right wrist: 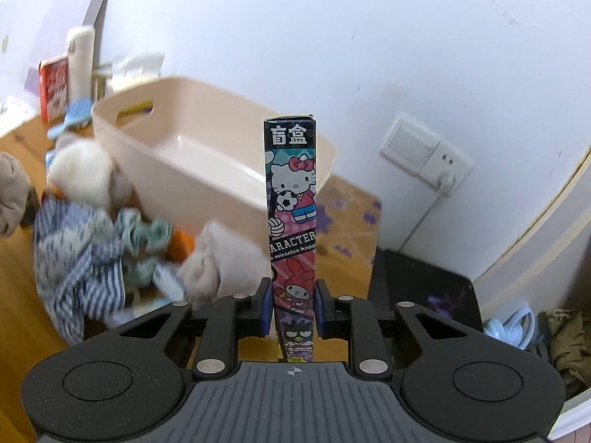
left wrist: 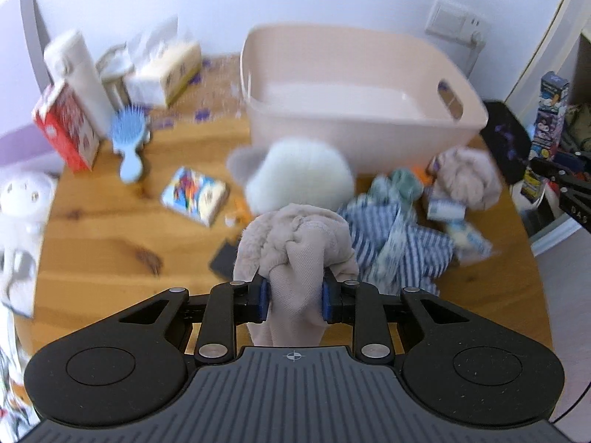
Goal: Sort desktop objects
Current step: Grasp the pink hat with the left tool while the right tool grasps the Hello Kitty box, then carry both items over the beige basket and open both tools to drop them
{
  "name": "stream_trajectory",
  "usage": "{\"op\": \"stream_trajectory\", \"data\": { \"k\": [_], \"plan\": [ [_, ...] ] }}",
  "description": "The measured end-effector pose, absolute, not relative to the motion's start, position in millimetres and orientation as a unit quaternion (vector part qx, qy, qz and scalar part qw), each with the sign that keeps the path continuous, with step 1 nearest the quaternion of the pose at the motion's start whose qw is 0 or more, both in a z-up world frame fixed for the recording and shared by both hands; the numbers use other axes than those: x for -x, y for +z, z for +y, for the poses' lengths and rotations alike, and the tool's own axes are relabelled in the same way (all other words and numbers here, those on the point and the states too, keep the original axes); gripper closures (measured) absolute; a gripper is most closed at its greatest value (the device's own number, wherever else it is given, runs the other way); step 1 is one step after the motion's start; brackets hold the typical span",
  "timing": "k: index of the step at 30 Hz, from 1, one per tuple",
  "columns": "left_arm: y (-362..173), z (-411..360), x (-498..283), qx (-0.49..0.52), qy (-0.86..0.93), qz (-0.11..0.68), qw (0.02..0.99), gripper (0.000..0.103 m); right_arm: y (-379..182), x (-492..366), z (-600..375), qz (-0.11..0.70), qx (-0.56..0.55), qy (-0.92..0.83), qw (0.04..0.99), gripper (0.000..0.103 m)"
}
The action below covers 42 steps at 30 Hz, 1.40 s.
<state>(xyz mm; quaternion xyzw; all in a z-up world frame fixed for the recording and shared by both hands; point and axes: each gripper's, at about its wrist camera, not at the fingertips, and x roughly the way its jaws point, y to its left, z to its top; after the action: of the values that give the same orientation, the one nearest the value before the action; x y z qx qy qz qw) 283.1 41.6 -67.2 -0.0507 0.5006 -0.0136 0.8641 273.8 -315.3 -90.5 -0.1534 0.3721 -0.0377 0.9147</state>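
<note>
Left gripper (left wrist: 293, 299): clenched on a bunched beige cloth (left wrist: 295, 243), held above the worktop (left wrist: 110, 229), in front of the bin (left wrist: 369, 118). Loose on the worktop: brush (left wrist: 129, 136), small box (left wrist: 194, 195), striped cloth (left wrist: 399, 240).

Right gripper (right wrist: 293, 308): grasping a tall cartoon box (right wrist: 291, 203) upright, bin (right wrist: 207, 170) just behind and to the left.

Step in hand, judged: both picks made, carry to bin pending. Next move calls for bringing each load over the bin rim, then releasing; cloth may drape and snag on the rim.
</note>
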Motion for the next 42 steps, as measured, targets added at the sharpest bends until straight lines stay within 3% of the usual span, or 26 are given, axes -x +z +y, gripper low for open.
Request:
{"op": "stream_trajectory", "data": {
  "k": [10, 23, 42],
  "plan": [
    [-19, 38, -337, 0.032, -0.02, 0.43, 0.902, 0.077, -57, -312, -309, 0.32, 0.147, -0.04, 0.935, 0.081],
    [-29, 19, -428, 0.002, -0.011, 0.406, 0.914, 0.077, -33, -384, -310, 0.266, 0.124, -0.045, 0.955, 0.081],
    [-108, -4, -485, -0.019, -0.022, 0.5, 0.865, 0.077, -99, -451, -295, 0.37, 0.144, 0.003, 0.918, 0.081]
  ]
}}
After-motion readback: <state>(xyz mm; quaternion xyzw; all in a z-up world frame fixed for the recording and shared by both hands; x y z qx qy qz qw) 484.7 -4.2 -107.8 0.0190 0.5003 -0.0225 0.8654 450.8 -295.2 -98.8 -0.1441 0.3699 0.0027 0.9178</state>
